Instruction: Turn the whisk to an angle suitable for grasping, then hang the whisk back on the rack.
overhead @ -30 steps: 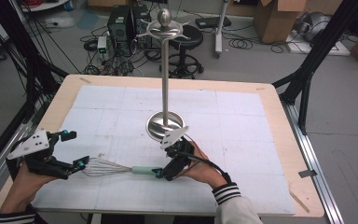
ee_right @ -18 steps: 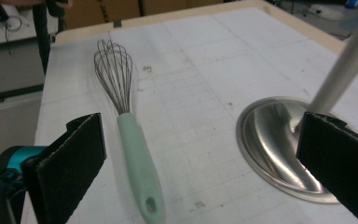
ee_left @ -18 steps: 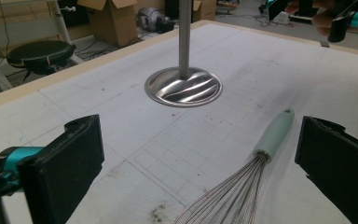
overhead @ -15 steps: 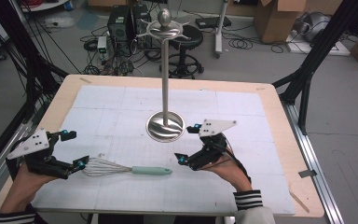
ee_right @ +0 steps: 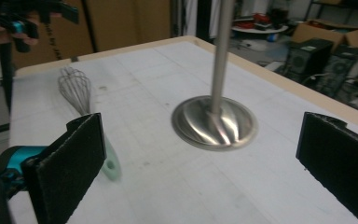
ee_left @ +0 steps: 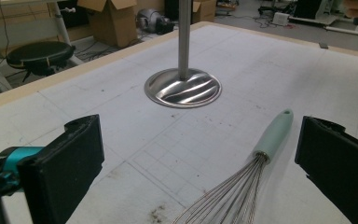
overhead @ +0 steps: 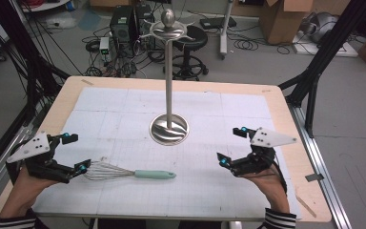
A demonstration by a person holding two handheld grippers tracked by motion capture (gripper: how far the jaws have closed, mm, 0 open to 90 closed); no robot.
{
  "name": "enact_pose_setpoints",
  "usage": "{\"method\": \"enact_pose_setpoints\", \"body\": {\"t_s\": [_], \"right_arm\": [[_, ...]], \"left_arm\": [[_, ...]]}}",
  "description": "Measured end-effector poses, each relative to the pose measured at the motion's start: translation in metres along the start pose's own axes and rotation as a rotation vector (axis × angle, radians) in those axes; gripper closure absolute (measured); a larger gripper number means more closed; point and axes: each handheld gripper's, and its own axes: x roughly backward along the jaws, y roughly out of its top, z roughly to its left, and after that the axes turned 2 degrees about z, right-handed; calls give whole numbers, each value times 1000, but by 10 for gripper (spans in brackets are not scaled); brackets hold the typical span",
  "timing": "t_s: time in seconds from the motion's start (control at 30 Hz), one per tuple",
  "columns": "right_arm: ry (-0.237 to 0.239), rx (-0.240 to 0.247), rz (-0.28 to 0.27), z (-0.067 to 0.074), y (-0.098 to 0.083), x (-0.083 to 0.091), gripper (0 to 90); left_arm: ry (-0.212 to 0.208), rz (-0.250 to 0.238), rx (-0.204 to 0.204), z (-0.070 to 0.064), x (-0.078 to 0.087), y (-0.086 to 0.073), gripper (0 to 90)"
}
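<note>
At the near edge of the bench [overhead: 286,109], the person's forearms in striped cuffs come in from below, each hand holding a gripper. The left gripper [overhead: 71,153] sits at the near left, its fingers spread wide apart and empty; one fingertip lies just beside the wire end of the whisk [overhead: 128,171], and whether it touches cannot be told. In the left gripper view the whisk's wires fan up from the bottom between the two black fingers [ee_left: 70,158], with the mint-green handle [ee_left: 274,135] pointing away toward the stand.

The right gripper [overhead: 231,147] is at the near right, well apart from the whisk, its fingers likewise wide apart and holding nothing. In the right gripper view the whisk lies flat beyond its left finger [ee_right: 72,163], handle end nearest and wire head farther off.

The whisk rests flat on the white gridded mat [overhead: 124,109], its wire head toward the left gripper and its handle pointing right.

Farther in, near the bench's middle, stands a tall metal stand [overhead: 169,95] on a round, shiny base [overhead: 169,130], upright, with a knob and arms at its top. Beyond the bench the floor holds cables, a stool [overhead: 190,36], computer cases and cardboard boxes [overhead: 281,19].
</note>
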Motion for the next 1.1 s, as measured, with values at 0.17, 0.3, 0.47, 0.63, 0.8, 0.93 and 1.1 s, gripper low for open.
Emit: {"method": "enact_pose_setpoints", "body": {"t_s": [0.17, 0.3, 0.47, 0.63, 0.8, 0.93, 1.1], "right_arm": [[-60, -17, -8, -9, -4, 19, 2], [-103, -31, 3, -14, -11, 32, 2], [-115, -48, -15, -16, -14, 37, 2], [-114, -48, -21, -18, -14, 37, 2], [-111, -50, -23, -19, -15, 37, 3], [-112, -56, -24, -20, -16, 37, 2], [-115, -54, -28, -22, -16, 40, 2]], "left_arm": [[-3, -4, -1, 0, 1, 0, 17], [-4, -4, -3, 0, 2, 0, 17], [-5, -7, -4, -1, 3, 1, 17], [-2, -5, -7, 0, 5, 1, 17], [5, -3, -4, 1, 6, 0, 17], [0, -11, -7, 0, 7, 3, 17], [-20, 1, -18, 1, 4, 8, 17]]}}
